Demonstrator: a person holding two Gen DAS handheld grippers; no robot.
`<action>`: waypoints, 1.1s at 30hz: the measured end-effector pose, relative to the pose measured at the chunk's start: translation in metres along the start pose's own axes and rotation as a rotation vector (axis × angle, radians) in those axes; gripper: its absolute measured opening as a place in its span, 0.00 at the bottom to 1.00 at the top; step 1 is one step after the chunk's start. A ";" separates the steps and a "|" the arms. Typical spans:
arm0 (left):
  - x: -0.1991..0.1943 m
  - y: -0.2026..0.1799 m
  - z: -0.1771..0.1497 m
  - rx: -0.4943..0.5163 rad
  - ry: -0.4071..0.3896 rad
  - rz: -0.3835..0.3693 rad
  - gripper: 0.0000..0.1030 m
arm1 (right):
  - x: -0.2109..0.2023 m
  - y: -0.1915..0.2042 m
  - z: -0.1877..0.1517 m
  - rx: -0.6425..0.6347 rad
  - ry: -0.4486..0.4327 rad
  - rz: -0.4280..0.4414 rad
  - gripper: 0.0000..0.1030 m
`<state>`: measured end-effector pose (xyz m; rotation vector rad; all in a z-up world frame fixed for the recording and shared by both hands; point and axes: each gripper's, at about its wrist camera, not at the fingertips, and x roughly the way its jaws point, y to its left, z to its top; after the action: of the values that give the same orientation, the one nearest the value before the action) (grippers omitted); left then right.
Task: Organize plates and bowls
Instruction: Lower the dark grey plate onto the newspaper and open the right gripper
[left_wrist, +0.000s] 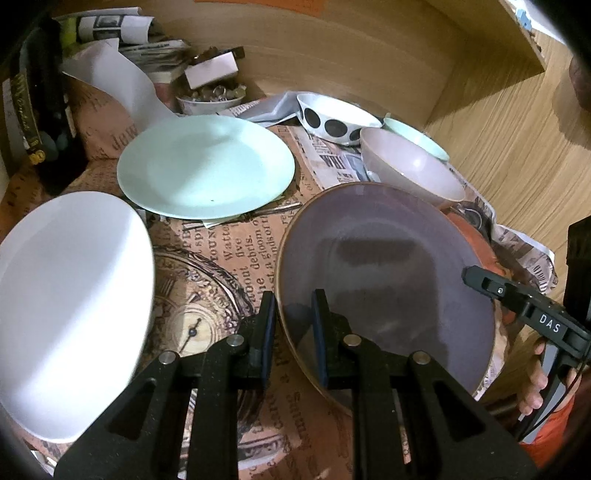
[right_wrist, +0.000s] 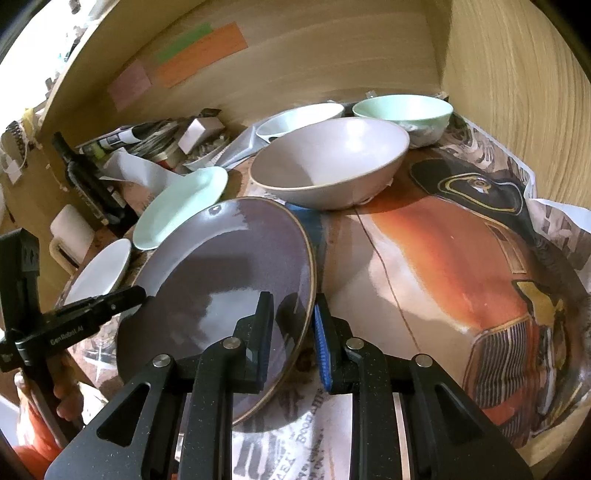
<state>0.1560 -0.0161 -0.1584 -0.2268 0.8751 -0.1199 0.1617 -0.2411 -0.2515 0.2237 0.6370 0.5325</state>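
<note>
Left wrist view: purple plate (left_wrist: 388, 280) sits front right on the papered table, both grippers clamped on it
Purple plate place: tilted, right rim looks raised; whether the left edge touches the paper is unclear
Left gripper (left_wrist: 293, 332): nearly closed, pinching the plate's near-left rim, one finger outside, one on the face
Right gripper (right_wrist: 293, 332): closed as far as it goes on the plate's right rim, blue pad (right_wrist: 322, 354) outside
Why two grips: judged, the wide glazed plate could slip or tip if held by one edge
Likely step: judged, carrying or setting it down; stacking spot not clear
Mint plate (left_wrist: 205, 166): flat, behind the purple plate, apart from it
White plate (left_wrist: 70, 314): front left, apart
Pink bowl (right_wrist: 328, 162): just behind the purple plate, upright
Mint bowl (right_wrist: 402, 110): behind the pink bowl, near the corner
Dotted bowl (left_wrist: 332, 118): beside the mint bowl
Surface: printed paper sheet (left_wrist: 229, 258) with clock and text; car print on the right side
Room: wooden wall panels (right_wrist: 332, 55), coloured notes stuck on, papers and bottle piled back left
Hand (left_wrist: 535, 380): person's fingers on the right gripper's handle
</note>
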 end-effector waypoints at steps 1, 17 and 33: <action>0.000 -0.001 0.000 0.005 -0.004 0.005 0.18 | 0.002 -0.001 0.000 0.003 0.004 -0.001 0.19; 0.008 -0.002 0.004 0.032 -0.017 0.020 0.18 | 0.018 -0.003 0.001 -0.035 0.014 -0.032 0.21; -0.032 0.007 -0.001 0.030 -0.084 0.025 0.51 | -0.010 0.013 0.000 -0.108 -0.092 -0.124 0.56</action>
<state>0.1347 -0.0030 -0.1366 -0.1921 0.7916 -0.0997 0.1499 -0.2356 -0.2420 0.1049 0.5275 0.4333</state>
